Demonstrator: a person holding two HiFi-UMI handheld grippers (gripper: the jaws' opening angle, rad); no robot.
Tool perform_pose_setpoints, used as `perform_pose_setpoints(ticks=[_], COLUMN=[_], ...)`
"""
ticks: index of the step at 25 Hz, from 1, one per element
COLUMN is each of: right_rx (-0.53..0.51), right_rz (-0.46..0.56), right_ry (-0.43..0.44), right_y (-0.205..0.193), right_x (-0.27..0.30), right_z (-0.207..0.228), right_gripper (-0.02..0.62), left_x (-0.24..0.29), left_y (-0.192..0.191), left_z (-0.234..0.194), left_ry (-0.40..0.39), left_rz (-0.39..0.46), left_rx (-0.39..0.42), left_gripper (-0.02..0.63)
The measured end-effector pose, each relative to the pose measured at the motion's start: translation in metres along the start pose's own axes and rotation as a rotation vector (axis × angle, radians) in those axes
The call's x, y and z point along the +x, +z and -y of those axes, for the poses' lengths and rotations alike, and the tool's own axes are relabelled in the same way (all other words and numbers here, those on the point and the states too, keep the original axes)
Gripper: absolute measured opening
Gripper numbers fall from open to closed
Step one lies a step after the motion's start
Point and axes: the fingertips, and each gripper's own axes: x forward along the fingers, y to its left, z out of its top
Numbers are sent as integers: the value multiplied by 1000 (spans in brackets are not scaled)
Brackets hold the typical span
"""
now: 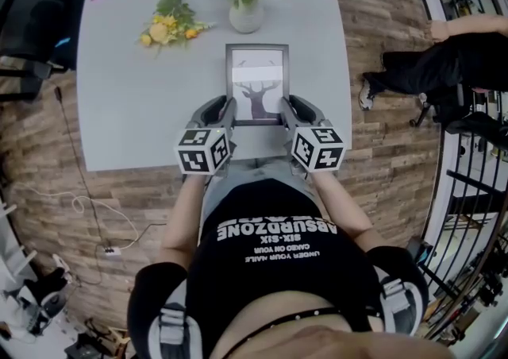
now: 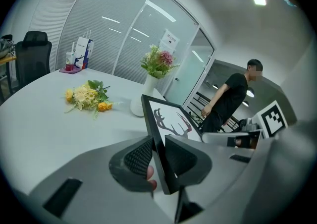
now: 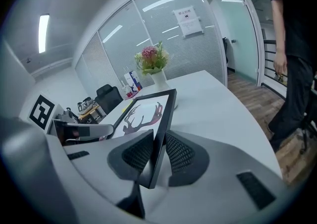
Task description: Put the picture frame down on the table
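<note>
A black picture frame (image 1: 256,83) with a dark antler print on white is held over the near middle of the grey table (image 1: 135,111). My left gripper (image 1: 228,110) is shut on its left edge, my right gripper (image 1: 284,109) is shut on its right edge. In the left gripper view the frame (image 2: 166,129) runs up and away from between the ribbed pads (image 2: 140,156). The right gripper view shows the frame (image 3: 143,119) tilted, its edge pinched between the pads (image 3: 179,153). Whether its lower edge touches the table is hidden.
A white vase of pink flowers (image 1: 247,6) stands just beyond the frame. A loose bunch of yellow flowers (image 1: 169,25) lies to its left. A person in black (image 1: 444,59) sits at the right. A black chair (image 1: 32,24) stands at the table's left.
</note>
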Motion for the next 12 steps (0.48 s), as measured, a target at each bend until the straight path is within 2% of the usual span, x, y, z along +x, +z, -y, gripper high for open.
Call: perform_pose_setpoints(ticks=[12], right_rx=[9], right_rz=[-48], right_ry=[-21], right_y=[-12], right_x=[17], right_z=[11], right_gripper=[89], left_x=[17], left_y=[-12], left_z=[-9], left_ry=[1], left_rz=[-64], left_rx=[2], left_gripper=[87])
